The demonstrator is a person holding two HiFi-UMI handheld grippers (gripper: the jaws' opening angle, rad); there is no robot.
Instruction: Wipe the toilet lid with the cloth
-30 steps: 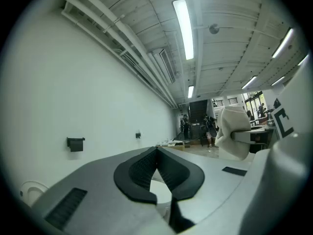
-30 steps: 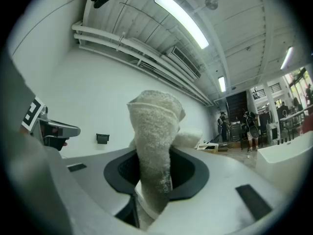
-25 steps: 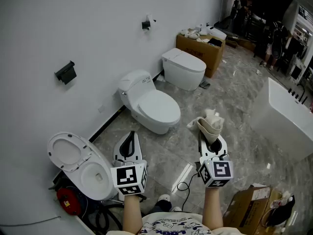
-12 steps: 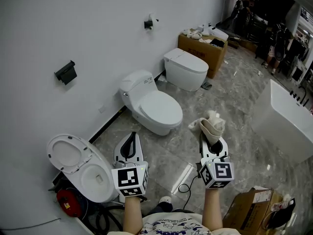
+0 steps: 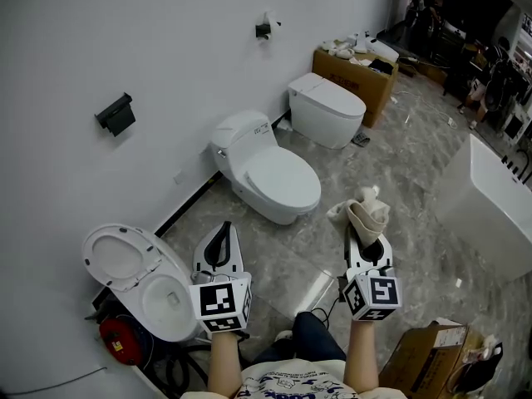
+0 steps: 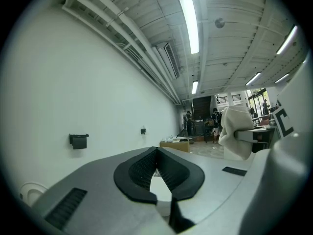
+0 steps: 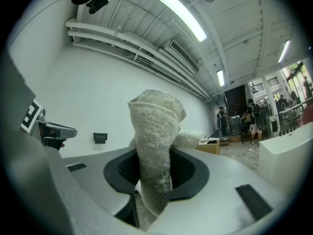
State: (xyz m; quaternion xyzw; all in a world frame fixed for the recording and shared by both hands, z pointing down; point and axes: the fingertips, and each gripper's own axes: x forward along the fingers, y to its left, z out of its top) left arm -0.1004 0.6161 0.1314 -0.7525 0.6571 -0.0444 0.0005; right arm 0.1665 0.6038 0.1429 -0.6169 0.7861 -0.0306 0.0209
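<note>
A white toilet with its lid point(image 5: 280, 182) down stands against the wall, ahead of both grippers. My right gripper point(image 5: 363, 228) is shut on a cream cloth point(image 5: 362, 214), which bunches up out of its jaws point(image 7: 155, 146). It hangs in the air to the right of that toilet, clear of the lid. My left gripper point(image 5: 219, 241) is shut with nothing in it, held above the floor between the closed toilet and an open one. In the left gripper view the jaws point(image 6: 156, 161) meet at their tips.
An open toilet point(image 5: 141, 281) with raised lid sits at the lower left, beside a red object point(image 5: 119, 342) and cables. A second closed toilet point(image 5: 326, 109) and a cardboard box point(image 5: 357, 69) stand farther back. A white bathtub point(image 5: 495, 202) is at right, another box point(image 5: 424, 357) at lower right.
The view has shifted forward a little, so the closed toilet sits nearer and more central. Both grippers hold the same pose, the cloth still in the right one.
</note>
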